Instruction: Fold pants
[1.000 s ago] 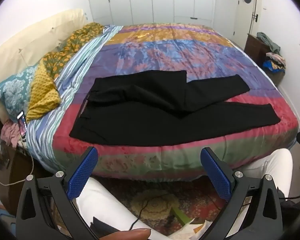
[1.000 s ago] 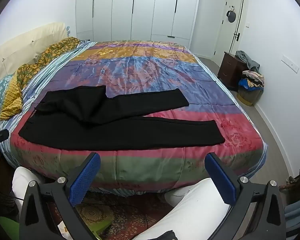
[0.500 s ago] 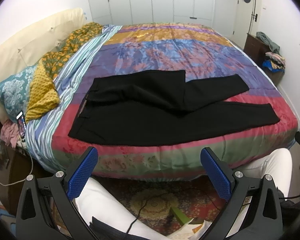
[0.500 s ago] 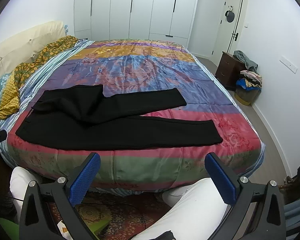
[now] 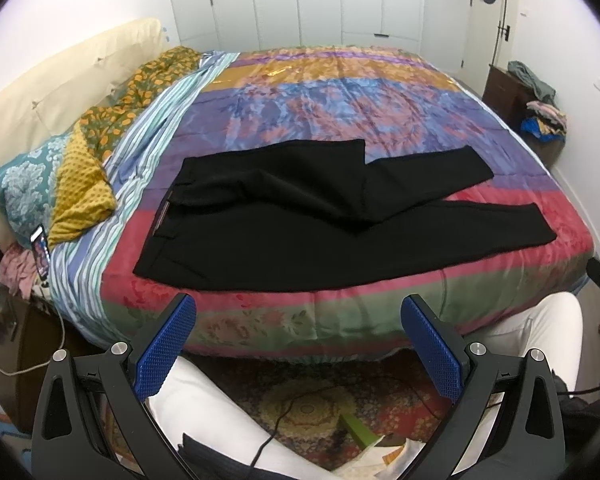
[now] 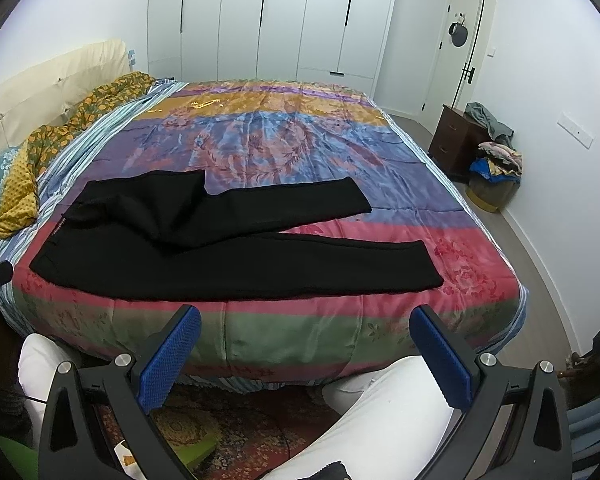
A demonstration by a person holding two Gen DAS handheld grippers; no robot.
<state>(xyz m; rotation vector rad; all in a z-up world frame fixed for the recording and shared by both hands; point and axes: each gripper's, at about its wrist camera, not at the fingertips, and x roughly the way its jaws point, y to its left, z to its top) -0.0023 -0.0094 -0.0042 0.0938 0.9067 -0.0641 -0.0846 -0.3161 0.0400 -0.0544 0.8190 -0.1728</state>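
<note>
Standing off the near edge of the bed (image 5: pixel 260 320), both tools held back, nothing gripped. Left gripper (image 5: pixel 298 344) has its blue pads spread wide and empty; right gripper (image 6: pixel 306 354) likewise wide and empty. White-trousered legs of the person show below each tool.

Black pants (image 5: pixel 320 232) lie spread on the patterned quilt (image 6: pixel 280 140), along the near edge of the bed. Waistband (image 5: pixel 162 216) points toward the pillow end on the left, hems toward the right edge. Near leg runs straight and flat beside the near edge; far leg (image 6: pixel 292 204) splays away from it toward the middle of the bed, with the seat partly bunched over where the legs meet.

Step in hand, as I judge it: the approach, before any fold is made. Next move probably calls for reaching in over the near edge, pinching the far leg at hem and waist side, and laying it squarely over the near leg, smoothing the bunched seat.
</note>
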